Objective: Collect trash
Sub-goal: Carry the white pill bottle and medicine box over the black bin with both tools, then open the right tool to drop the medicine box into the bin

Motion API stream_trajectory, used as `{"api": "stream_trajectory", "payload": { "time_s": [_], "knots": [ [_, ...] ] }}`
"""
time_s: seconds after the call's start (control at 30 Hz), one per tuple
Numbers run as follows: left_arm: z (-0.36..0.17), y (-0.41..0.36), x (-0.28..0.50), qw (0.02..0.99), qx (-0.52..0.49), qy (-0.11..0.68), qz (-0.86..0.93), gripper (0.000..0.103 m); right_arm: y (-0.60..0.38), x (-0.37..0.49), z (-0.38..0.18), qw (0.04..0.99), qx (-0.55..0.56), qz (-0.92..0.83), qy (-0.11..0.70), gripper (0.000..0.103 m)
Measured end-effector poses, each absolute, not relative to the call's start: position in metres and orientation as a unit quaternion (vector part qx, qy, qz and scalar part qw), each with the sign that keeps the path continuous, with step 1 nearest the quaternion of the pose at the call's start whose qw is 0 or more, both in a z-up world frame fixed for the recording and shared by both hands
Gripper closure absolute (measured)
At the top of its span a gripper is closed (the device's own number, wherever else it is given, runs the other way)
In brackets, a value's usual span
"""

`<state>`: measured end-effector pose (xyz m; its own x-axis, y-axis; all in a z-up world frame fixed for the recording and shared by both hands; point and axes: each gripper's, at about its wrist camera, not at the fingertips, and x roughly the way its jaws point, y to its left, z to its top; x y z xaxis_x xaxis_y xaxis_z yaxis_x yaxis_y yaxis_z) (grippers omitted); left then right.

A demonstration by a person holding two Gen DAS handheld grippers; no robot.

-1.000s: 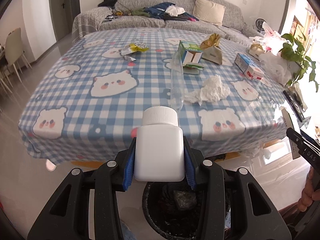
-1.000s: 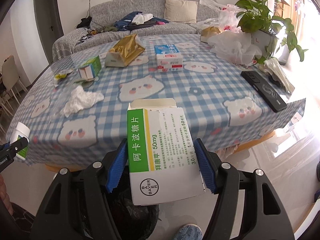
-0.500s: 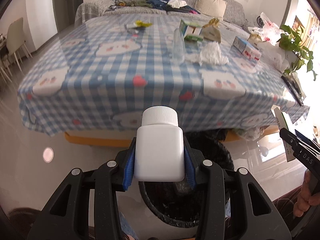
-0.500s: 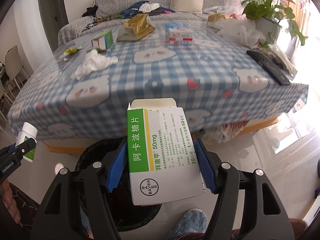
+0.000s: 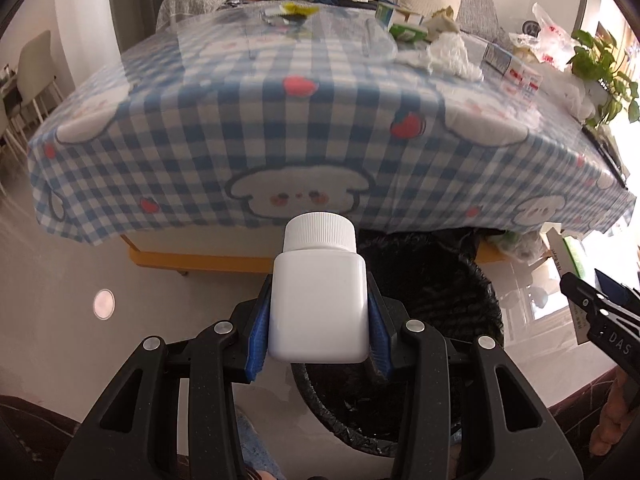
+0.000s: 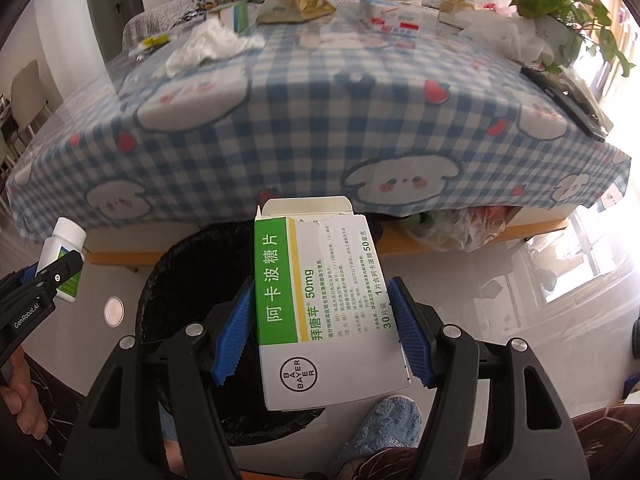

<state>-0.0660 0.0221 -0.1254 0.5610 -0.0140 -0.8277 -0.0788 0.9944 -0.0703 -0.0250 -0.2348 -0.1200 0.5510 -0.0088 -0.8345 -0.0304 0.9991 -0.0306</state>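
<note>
both grippers lowered; bottle [image 5: 318, 308] label only right view.

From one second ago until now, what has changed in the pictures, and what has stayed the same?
Both grippers have come down from above the tabletop toward the black bin beside the table. Nothing was released: the left gripper still clamps the white bottle, and the right gripper still clamps the medicine box.
</note>
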Motion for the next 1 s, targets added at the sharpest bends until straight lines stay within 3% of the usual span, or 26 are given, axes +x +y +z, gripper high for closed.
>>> {"api": "stream_trajectory", "payload": {
  "time_s": [0.83,1.0],
  "knots": [
    [-0.144,0.052,-0.082,0.876,-0.075,0.474,0.043,0.062,-0.158,-0.014,-0.159,0.863,-0.059,0.071,0.497,0.040],
    [-0.146,0.048,-0.080,0.875,-0.073,0.476,0.039,0.062,-0.153,-0.011,-0.163,0.861,-0.064,0.077,0.498,0.035]
  ]
}}
